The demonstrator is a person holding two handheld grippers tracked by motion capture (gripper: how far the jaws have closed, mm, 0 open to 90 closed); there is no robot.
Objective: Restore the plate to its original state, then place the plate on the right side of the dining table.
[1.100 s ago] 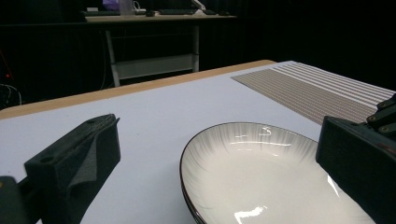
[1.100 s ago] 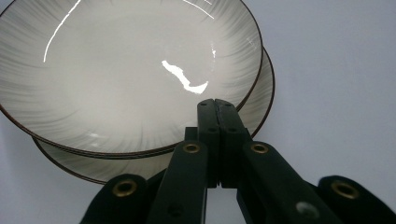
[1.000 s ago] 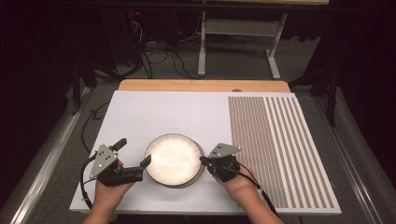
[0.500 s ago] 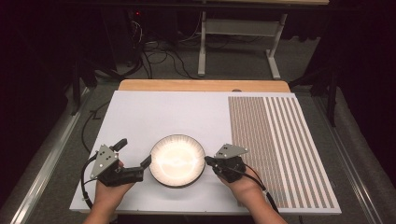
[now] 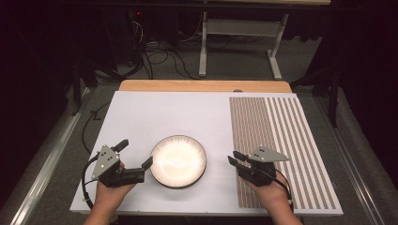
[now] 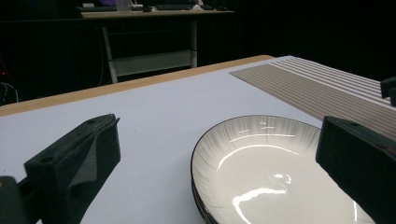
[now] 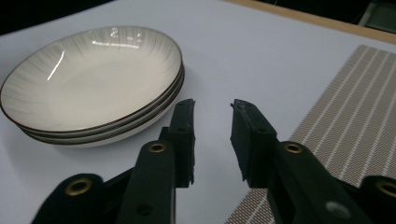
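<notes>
Resting on the white desk point(image 5: 187, 117), near its front edge, a stack of plates point(image 5: 178, 161) is seen between the two grippers; in the right gripper view three dark-rimmed plates can be counted, nested one in another. The left gripper point(image 5: 136, 161) is held at the stack's left side with its jaws spread wide; one jaw tip is seen just at the rim in the high view, and in the left gripper view the plates point(image 6: 275, 172) lie partly between the jaws, though whether the rim is touched cannot be told. Nothing is gripped by it. The right gripper point(image 5: 234, 159) is held apart from the stack, over the left edge of the striped mat point(image 5: 281, 150). Its jaws have just been opening and stand a little apart, with nothing between them; in its own view the plates point(image 7: 88, 79) lie ahead and to the left of the tips.
</notes>
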